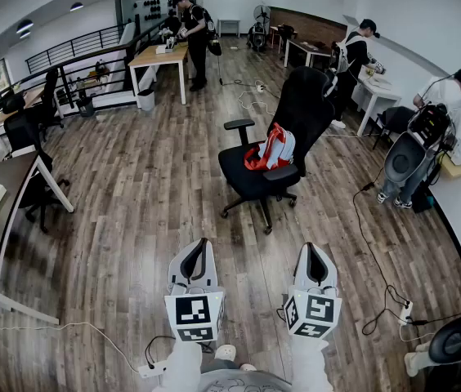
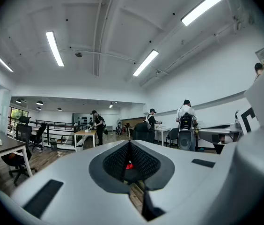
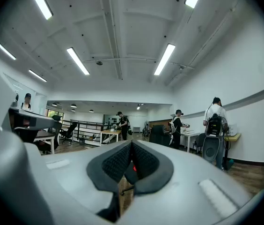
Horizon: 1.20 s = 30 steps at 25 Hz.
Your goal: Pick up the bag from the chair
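The bag [image 1: 270, 149] sits on the seat of the chair [image 1: 251, 178] and leans on the chair's back. The chair stands at 12 o'clock from the two grippers, well apart from them. The left gripper [image 1: 201, 250] and the right gripper [image 1: 312, 253] are side by side, close to the person. A table [image 1: 158, 55] stands far off at 11 o'clock, with a person [image 1: 194, 35] beside it. A desk [image 1: 10, 178] is at 9 o'clock. Another desk [image 1: 375, 86] is at 2 o'clock.
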Motion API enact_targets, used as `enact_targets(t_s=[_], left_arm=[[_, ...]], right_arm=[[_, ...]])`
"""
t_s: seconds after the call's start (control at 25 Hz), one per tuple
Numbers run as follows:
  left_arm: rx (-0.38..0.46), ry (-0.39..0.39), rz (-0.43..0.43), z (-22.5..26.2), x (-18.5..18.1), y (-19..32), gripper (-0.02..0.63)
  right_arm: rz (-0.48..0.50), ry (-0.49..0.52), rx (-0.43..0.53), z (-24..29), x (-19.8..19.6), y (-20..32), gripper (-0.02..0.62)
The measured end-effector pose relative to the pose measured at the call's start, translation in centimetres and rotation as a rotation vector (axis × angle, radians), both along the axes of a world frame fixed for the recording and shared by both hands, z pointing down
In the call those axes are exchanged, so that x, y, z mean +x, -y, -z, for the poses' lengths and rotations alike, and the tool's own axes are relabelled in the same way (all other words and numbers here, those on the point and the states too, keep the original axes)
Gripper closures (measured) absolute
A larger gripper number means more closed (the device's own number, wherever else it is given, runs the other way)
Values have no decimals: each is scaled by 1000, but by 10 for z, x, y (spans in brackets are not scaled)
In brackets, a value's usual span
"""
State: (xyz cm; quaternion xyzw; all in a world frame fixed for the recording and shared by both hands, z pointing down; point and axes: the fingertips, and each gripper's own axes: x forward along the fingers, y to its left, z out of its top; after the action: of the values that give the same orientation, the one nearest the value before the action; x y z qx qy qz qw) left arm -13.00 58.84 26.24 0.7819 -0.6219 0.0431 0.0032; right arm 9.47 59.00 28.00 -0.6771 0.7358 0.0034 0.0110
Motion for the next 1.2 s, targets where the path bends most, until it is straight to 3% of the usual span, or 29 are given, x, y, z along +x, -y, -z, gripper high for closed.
enact_targets(t_s=[0.8, 1.2], left_arm=[[-1, -1, -15, -7, -20, 36, 600], [-45, -1, -45, -24, -30, 62, 600]], right_arm=[[16, 53, -10, -12, -24, 37, 586], [-17, 54, -45, -26, -32, 58, 586]])
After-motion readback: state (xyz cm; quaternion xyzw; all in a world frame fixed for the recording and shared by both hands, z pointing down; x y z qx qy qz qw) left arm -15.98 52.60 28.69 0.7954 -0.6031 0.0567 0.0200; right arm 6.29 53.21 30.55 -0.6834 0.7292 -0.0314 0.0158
